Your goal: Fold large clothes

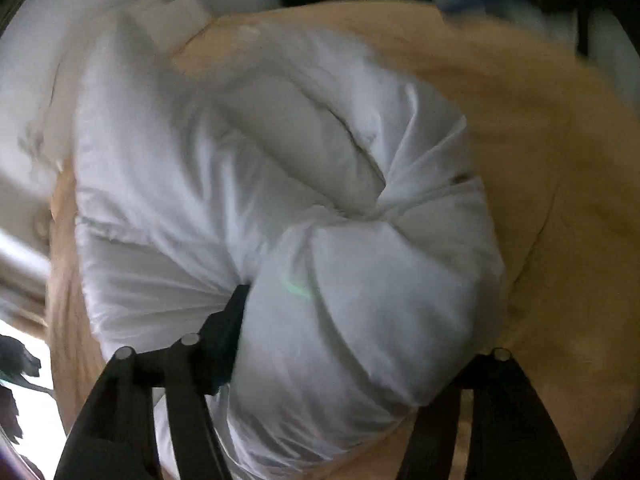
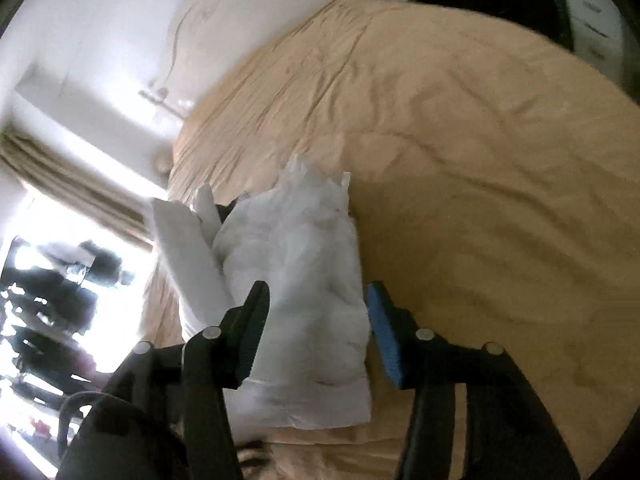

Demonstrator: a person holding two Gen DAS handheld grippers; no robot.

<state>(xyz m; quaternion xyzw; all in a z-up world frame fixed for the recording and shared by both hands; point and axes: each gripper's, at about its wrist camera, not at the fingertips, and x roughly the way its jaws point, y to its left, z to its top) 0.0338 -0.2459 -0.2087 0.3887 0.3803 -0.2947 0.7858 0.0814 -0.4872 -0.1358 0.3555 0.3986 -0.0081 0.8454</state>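
My right gripper stands released astride the white puffy padded garment on the tan bedsheet; my left gripper's grip I cannot tell.

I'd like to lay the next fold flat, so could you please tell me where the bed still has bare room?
The tan bedsheet lies bare to the right of the white padded garment, out to its far edge by the dark objects, and also beyond the garment toward the white wall. It is crowded at the window-side edge, where the bunched garment nearly reaches the sheet's border.
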